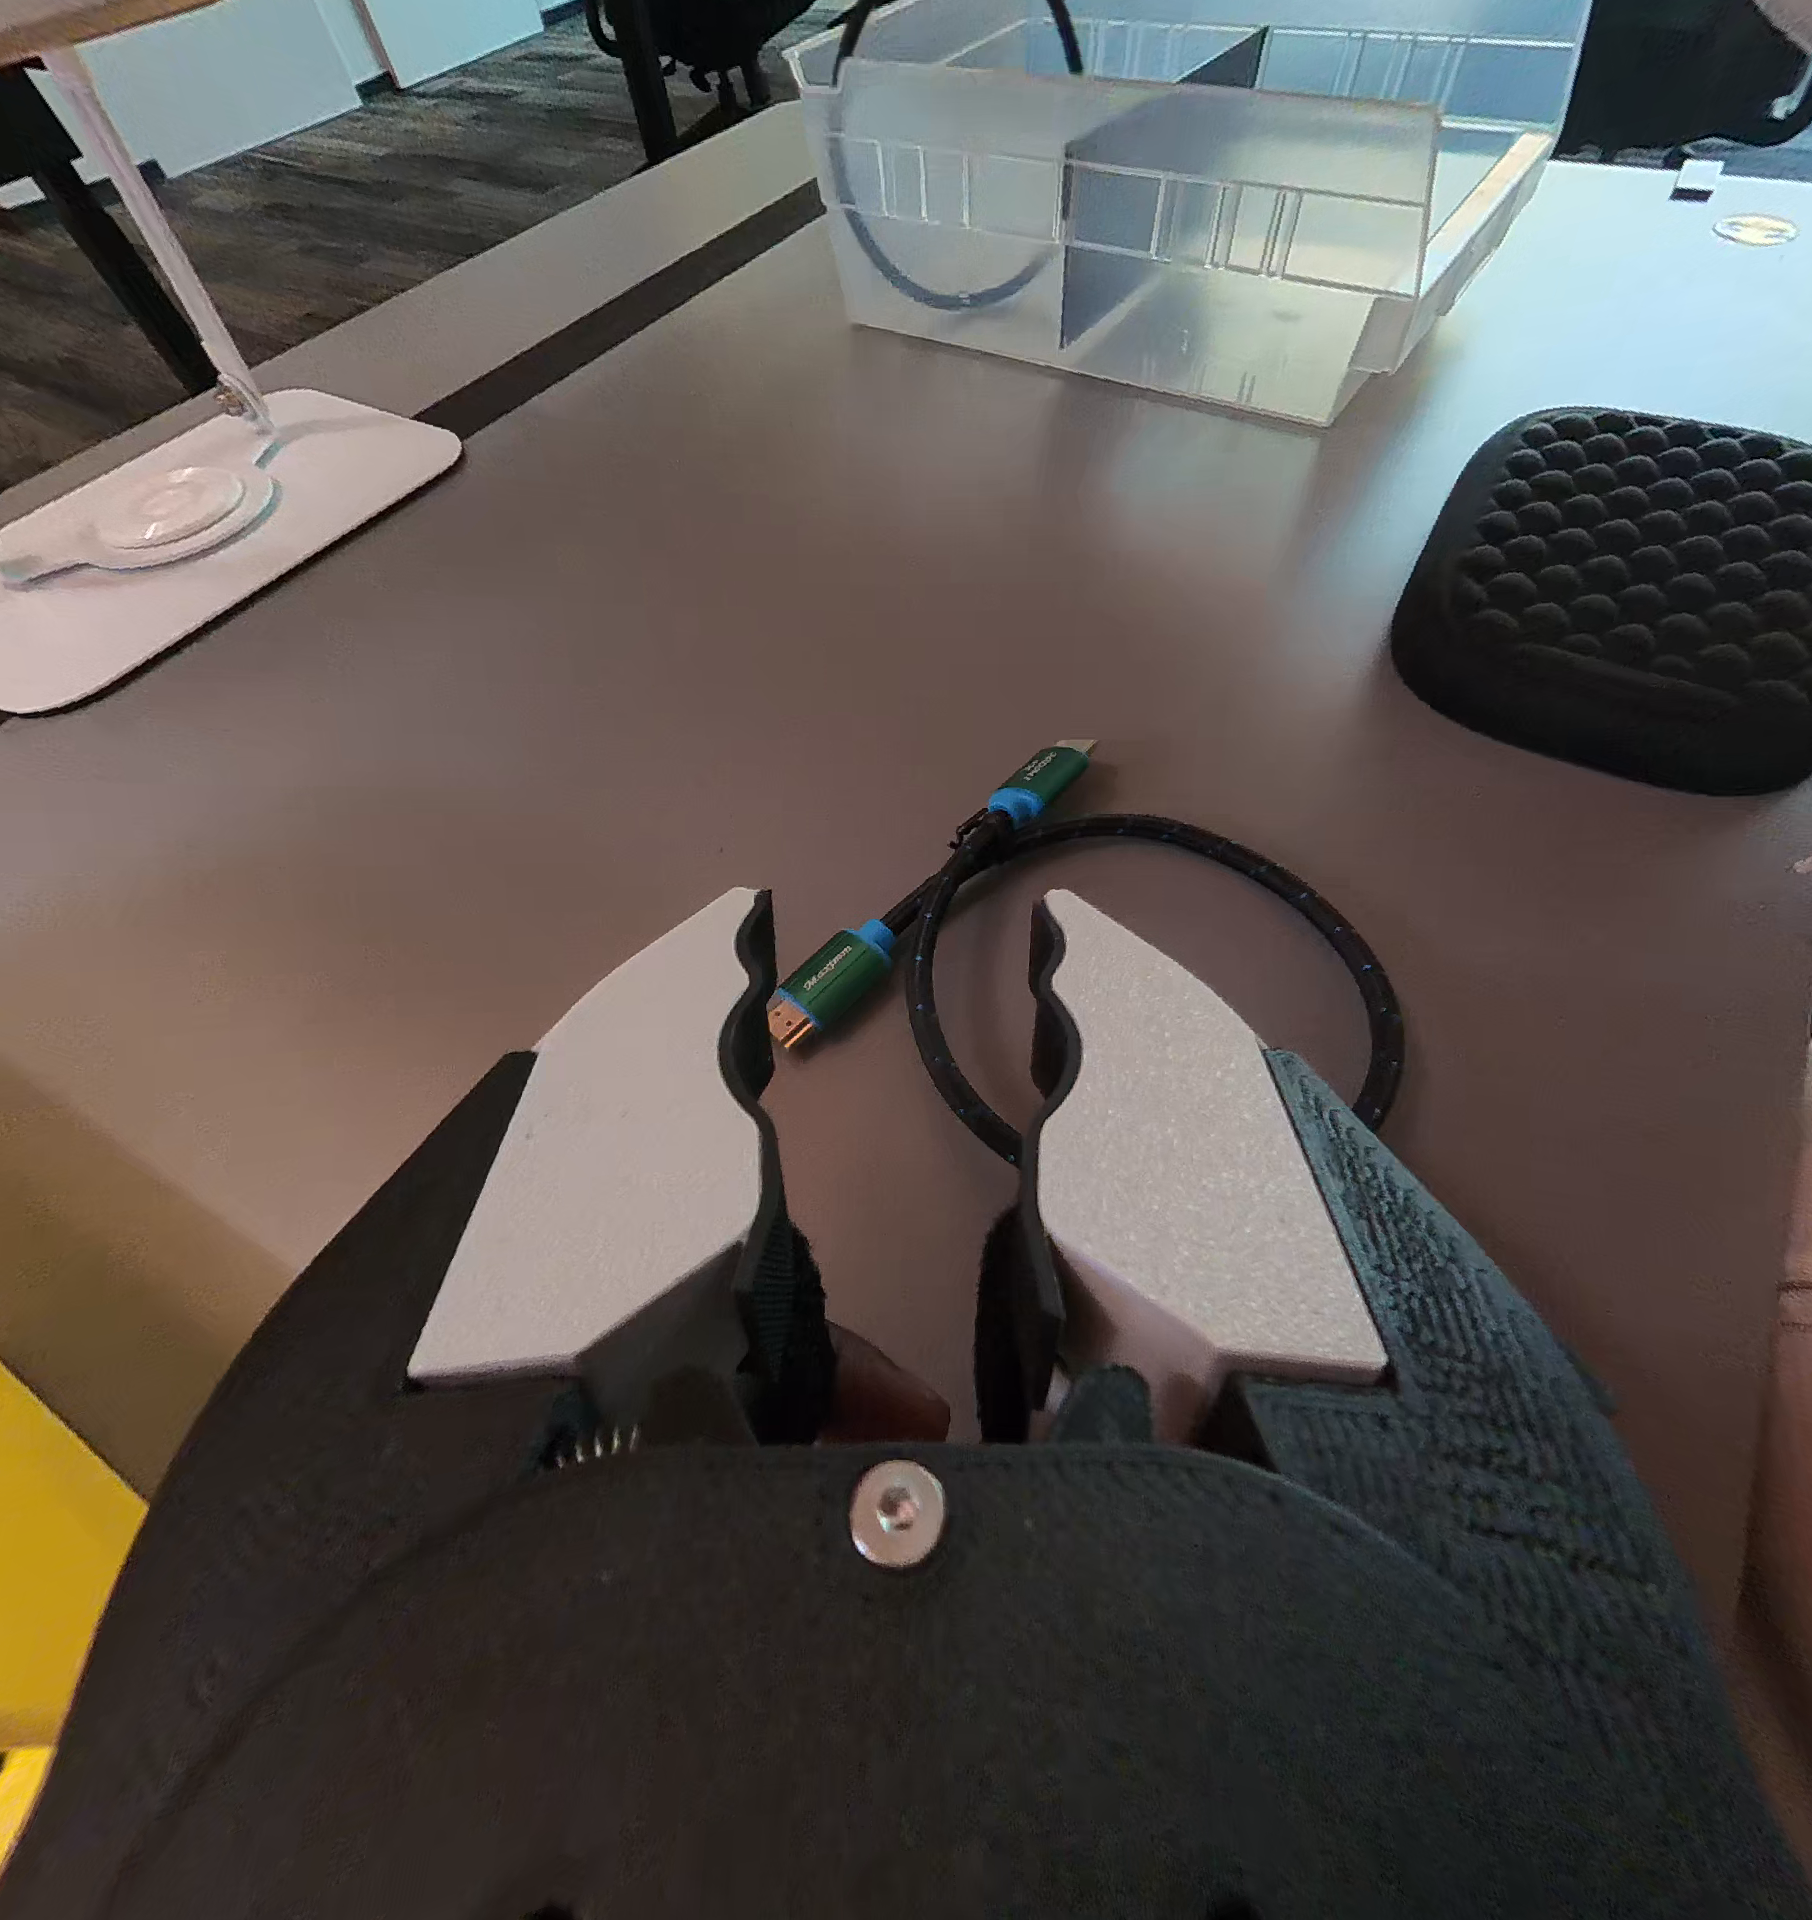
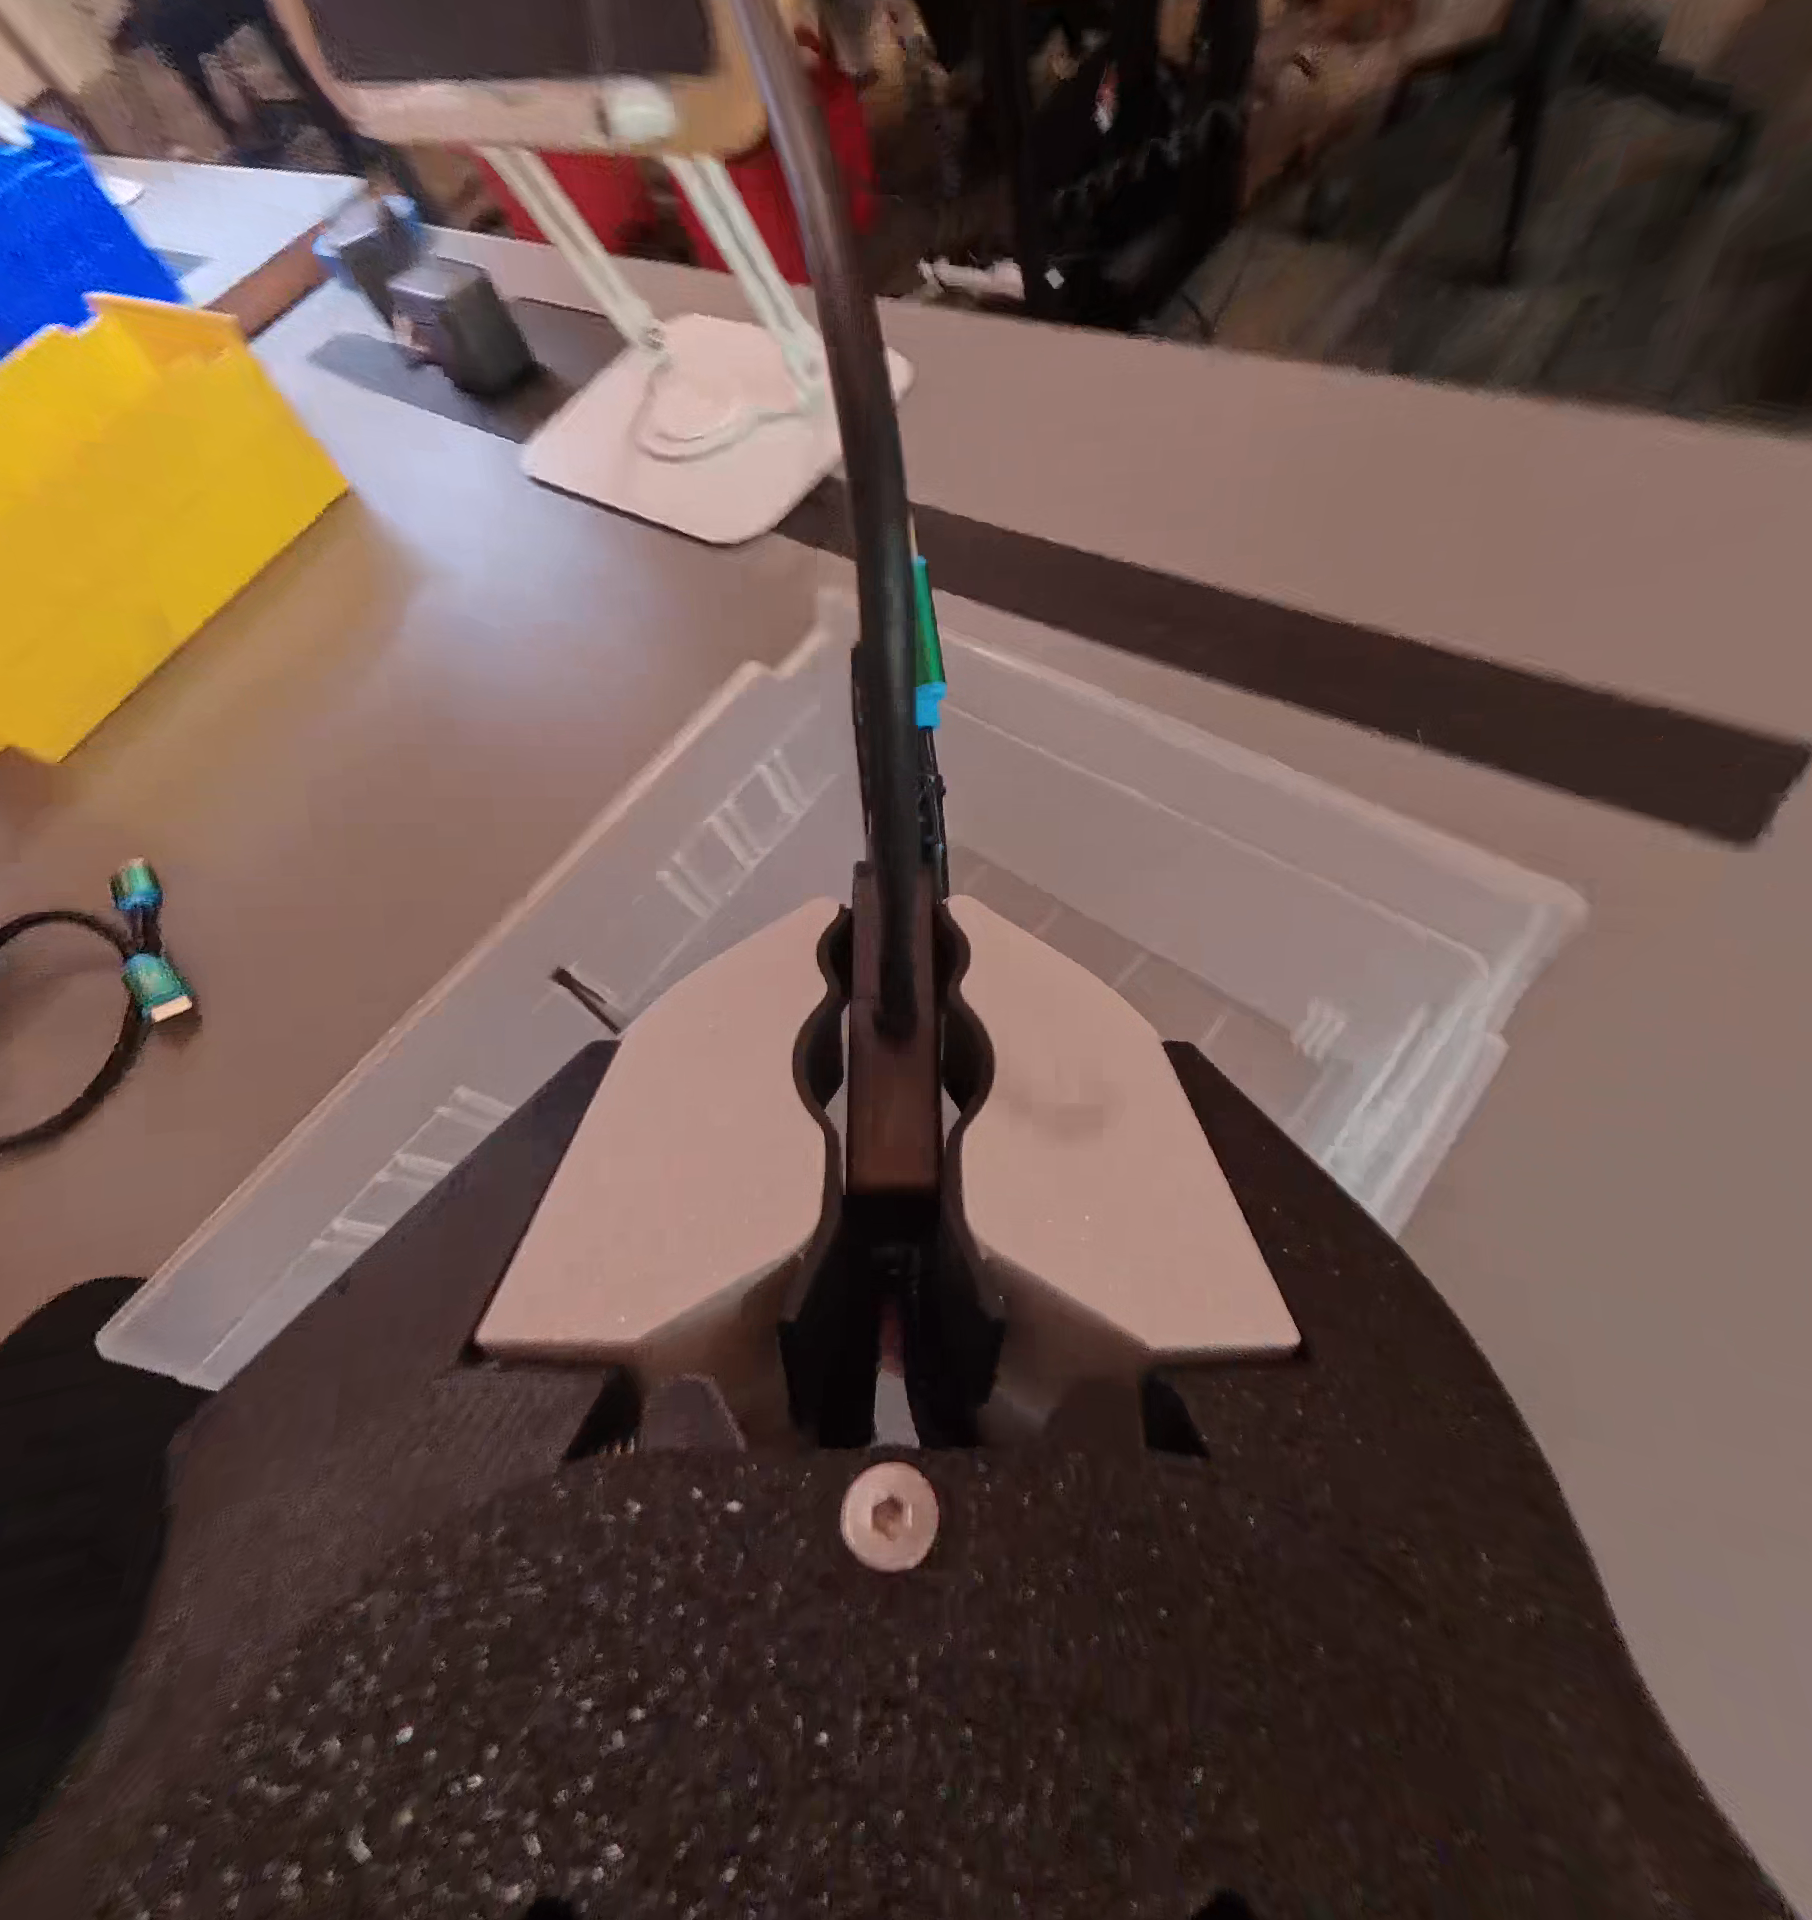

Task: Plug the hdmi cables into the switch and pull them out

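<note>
A looped HDMI cable (image 1: 1369, 997) lies on the brown table (image 1: 621, 727), its near plug (image 1: 829, 982) between the left gripper (image 1: 902, 925)'s spread, empty tips. The right gripper (image 2: 891, 914) is clamped on a thin dark switch (image 2: 889, 1101) above a clear bin (image 2: 1349, 914), a black cable (image 2: 860, 468) rising toward twelve o'clock.

The brown surface (image 1: 621, 644) carries a coiled black braided HDMI cable (image 1: 1328, 935) with 2 green plugs at the left wrist view's centre, a clear plastic bin (image 1: 1141, 239) at the top, a black bumpy pad (image 1: 1640, 592) at right, a white lamp base (image 1: 185, 540) at left. In the right wrist view, a yellow bin (image 2: 123, 520) sits at left.
</note>
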Tool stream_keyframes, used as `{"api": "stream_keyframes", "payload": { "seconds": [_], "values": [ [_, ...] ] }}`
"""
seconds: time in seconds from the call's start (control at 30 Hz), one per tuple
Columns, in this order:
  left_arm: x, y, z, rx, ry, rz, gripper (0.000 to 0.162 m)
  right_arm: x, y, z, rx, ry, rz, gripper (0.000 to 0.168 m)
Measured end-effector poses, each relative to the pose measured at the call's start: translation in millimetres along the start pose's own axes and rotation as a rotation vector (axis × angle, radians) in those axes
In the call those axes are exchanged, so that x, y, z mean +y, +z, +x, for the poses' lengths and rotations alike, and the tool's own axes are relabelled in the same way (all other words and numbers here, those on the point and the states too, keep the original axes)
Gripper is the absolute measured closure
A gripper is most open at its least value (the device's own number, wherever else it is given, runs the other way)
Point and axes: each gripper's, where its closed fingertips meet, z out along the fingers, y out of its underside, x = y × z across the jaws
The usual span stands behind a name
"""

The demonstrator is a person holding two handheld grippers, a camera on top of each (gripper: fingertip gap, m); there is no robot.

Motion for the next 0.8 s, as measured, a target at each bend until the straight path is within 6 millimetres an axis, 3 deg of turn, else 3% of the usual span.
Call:
{"api": "stream_keyframes", "payload": {
  "seconds": [0.17,0.27,0.47,0.6,0.8],
  "values": [
    [-2,0,-4,-0.003,-0.006,0.006,0.115,35,-4,30,0.210,-0.001,-0.202,0.137],
    [-3,1,-4,0.003,0.001,0.006,0.115,37,-6,37,0.302,-0.038,-0.226,0.127],
    [-5,2,-3,0.007,0.017,0.008,0.115,27,0,49,0.361,-0.164,-0.233,0.128],
    [-4,-1,-4,-0.004,0.003,0.008,0.115,49,-4,58,0.397,-0.129,-0.395,0.110],
    [-5,-6,-9,-0.016,-0.020,0.025,0.115,25,-21,60,0.537,-0.173,-0.269,0.092]
  ]
}}
